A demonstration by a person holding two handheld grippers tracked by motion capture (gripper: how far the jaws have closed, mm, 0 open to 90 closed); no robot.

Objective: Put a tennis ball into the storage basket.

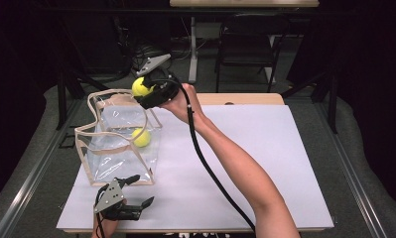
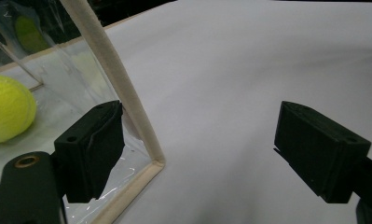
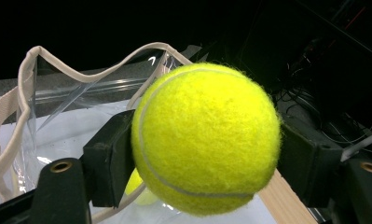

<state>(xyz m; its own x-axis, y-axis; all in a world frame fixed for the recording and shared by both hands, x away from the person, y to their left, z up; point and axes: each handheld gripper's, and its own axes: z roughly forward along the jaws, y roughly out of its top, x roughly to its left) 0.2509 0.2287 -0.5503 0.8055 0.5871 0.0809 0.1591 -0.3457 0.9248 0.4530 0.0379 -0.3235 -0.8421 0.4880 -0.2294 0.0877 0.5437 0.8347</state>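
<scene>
A clear plastic bag [image 1: 117, 148] with beige trim stands open on the left of the white table. One yellow tennis ball [image 1: 141, 137] lies inside it. My right gripper [image 1: 145, 91] is shut on a second tennis ball [image 1: 139, 87], held in the air over the bag's far rim. In the right gripper view that ball [image 3: 204, 137] sits between both jaws, with the bag's rim [image 3: 95, 74] below and behind it. My left gripper [image 1: 143, 189] is open near the bag's front corner. In its own view the gripper [image 2: 202, 135] has one jaw against the trim [image 2: 113, 79], with the inner ball [image 2: 6, 109] beyond.
A white sheet [image 1: 245, 153] covers the table, with wide room right of the bag. A wooden edge [image 1: 245, 98] shows at the far side. A black folding chair [image 1: 245, 39] and cables stand on the floor beyond. The right gripper's cable [image 1: 205, 163] trails along the forearm.
</scene>
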